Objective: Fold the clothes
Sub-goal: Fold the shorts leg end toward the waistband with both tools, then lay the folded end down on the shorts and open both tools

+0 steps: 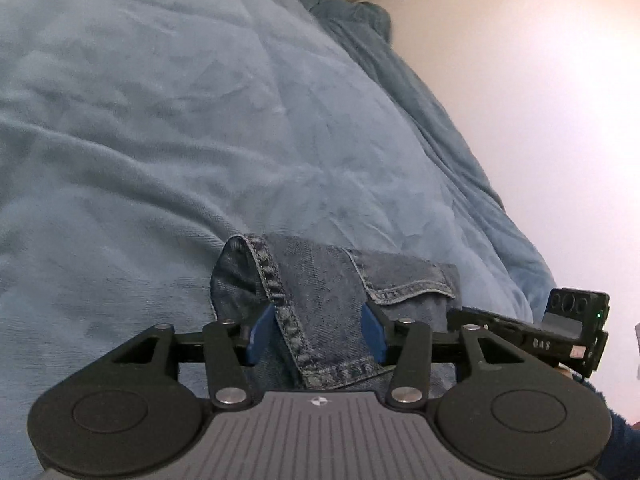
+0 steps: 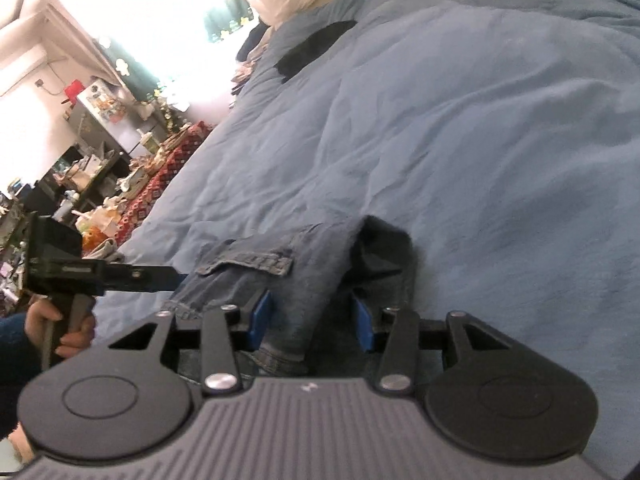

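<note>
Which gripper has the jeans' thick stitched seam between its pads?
The left gripper: the seam runs between its open jaws. The right gripper straddles a plain denim fold.

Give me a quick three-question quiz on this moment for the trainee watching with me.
1. True or false: the denim garment lies on a red blanket.
2. What lies between the open jaws of the left tool? A) denim B) nothing C) a towel
3. Fill in: both wrist views show the garment's stitched ___ flap.

Key: 1 false, the blanket is blue. 2 A. 3 pocket.
</note>
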The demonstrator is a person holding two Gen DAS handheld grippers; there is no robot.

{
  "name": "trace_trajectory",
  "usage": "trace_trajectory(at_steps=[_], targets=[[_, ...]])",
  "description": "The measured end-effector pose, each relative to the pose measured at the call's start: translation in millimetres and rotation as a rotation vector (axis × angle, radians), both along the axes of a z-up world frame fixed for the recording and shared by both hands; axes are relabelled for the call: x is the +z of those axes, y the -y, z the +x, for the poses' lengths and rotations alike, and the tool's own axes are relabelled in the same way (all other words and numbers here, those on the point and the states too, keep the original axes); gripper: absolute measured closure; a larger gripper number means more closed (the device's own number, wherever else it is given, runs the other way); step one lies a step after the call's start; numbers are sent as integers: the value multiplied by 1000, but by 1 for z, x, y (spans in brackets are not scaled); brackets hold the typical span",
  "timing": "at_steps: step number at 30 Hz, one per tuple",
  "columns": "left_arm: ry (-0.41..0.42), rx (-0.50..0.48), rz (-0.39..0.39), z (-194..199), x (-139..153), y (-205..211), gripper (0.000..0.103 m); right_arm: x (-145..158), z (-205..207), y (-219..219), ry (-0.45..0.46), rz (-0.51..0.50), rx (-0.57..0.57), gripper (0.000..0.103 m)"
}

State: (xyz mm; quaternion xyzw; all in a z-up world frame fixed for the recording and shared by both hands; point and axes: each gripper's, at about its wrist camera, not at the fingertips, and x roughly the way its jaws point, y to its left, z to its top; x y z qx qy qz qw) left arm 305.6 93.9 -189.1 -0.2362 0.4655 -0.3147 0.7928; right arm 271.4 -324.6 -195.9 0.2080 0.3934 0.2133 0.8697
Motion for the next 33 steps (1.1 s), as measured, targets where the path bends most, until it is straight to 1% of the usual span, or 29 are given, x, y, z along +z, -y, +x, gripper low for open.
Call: trace_trajectory(at_steps=[2, 4, 5, 6, 7, 9, 10, 12, 14, 16, 19, 21, 23, 25, 27, 29, 30, 32, 33], targets=[[-27, 13, -23, 6, -7, 0, 49, -6, 6, -5, -18, 5, 9, 54], [-50, 32, -47, 9, -12, -1, 52, -11, 11, -7, -32, 29, 9, 54], [-54, 41, -59, 10, -14, -1, 55, -13, 13, -7, -34, 47, 8, 64], [-58, 50, -72, 11, -16, -2, 66, -14, 14, -9, -32, 59, 13, 80], [-60, 59, -82, 12, -17, -3, 75, -12, 13, -11, -21, 50, 18, 80], [-35, 76, -85, 10, -12, -5, 82, -4, 9, -16, 18, 11, 23, 85], [-31, 81, -108, 10, -9, -8, 84, 1, 7, -17, 35, 7, 25, 86], [-23, 91, -150, 10, -4, -13, 85, 11, 9, -15, 49, 33, 19, 87], [-17, 92, -150, 14, 1, -13, 87, 20, 17, -13, 65, 39, 10, 87], [-21, 96, -146, 20, 0, -12, 87, 22, 26, -12, 69, 31, -3, 87], [-65, 117, -148, 30, -12, -11, 87, 9, 38, -12, 41, 24, -25, 86], [-102, 126, -170, 29, -21, -13, 88, 3, 38, -8, 12, 55, -39, 79], [-111, 125, -197, 23, -20, -17, 87, 1, 36, -5, -7, 85, -44, 78], [-113, 120, -205, 16, -16, -22, 80, 1, 32, -5, -13, 92, -32, 74], [-108, 117, -207, 9, -11, -27, 78, 2, 24, -2, -30, 106, -25, 69], [-119, 121, -217, 3, -9, -32, 76, 1, 16, 1, -47, 119, -19, 66], [-128, 117, -223, 2, -10, -32, 71, 0, 12, 0, -54, 120, -17, 60], [-147, 96, -223, 2, -15, -27, 71, -4, 5, -1, -70, 124, -9, 53], [-154, 89, -215, 2, -18, -23, 71, -7, 3, -4, -80, 129, 0, 53]])
